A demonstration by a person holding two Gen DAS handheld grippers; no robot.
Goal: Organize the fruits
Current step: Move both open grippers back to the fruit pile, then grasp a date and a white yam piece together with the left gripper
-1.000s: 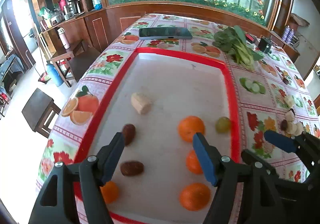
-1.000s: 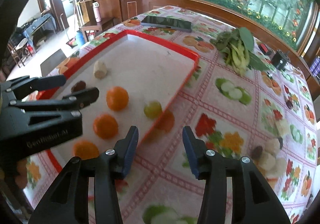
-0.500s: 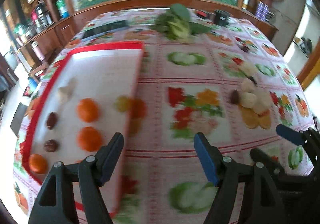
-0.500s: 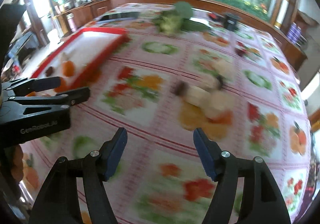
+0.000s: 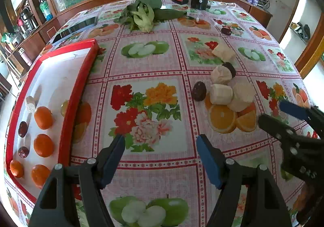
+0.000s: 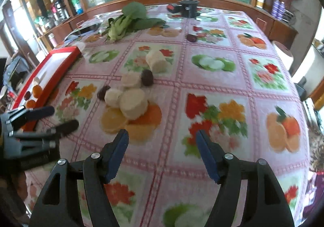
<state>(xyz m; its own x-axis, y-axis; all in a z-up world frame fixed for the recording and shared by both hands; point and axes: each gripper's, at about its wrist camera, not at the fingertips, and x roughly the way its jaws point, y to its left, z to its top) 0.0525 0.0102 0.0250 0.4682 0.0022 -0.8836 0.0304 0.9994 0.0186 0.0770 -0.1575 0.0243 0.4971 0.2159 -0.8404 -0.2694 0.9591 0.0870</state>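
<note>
A red tray (image 5: 81, 85) with a white floor lies at the left and holds several oranges (image 5: 43, 117), dark dates (image 5: 22, 128), a pale banana chunk (image 5: 30, 103) and a green grape (image 5: 64, 107). On the fruit-print cloth to its right lies a pile of peeled banana chunks (image 5: 221, 93) (image 6: 133, 103) with dark dates (image 5: 199, 91) (image 6: 147, 77) beside it. My left gripper (image 5: 160, 142) (image 6: 62, 116) hovers open over bare cloth, left of the pile. My right gripper (image 6: 162, 136) (image 5: 271, 112) hangs just in front of the pile, its jaws opening with nothing between them.
Leafy greens (image 5: 141, 14) and a dark phone (image 5: 75, 26) lie at the far side of the table. A black round device (image 5: 199, 0) stands at the back. One more dark fruit (image 6: 191, 38) lies farther off. The table ends at the right, with wooden cabinets beyond.
Both grippers have swung right, from over the tray to the cloth near the banana pile. The right gripper's jaws have widened. The fruit in the tray has stayed put.
</note>
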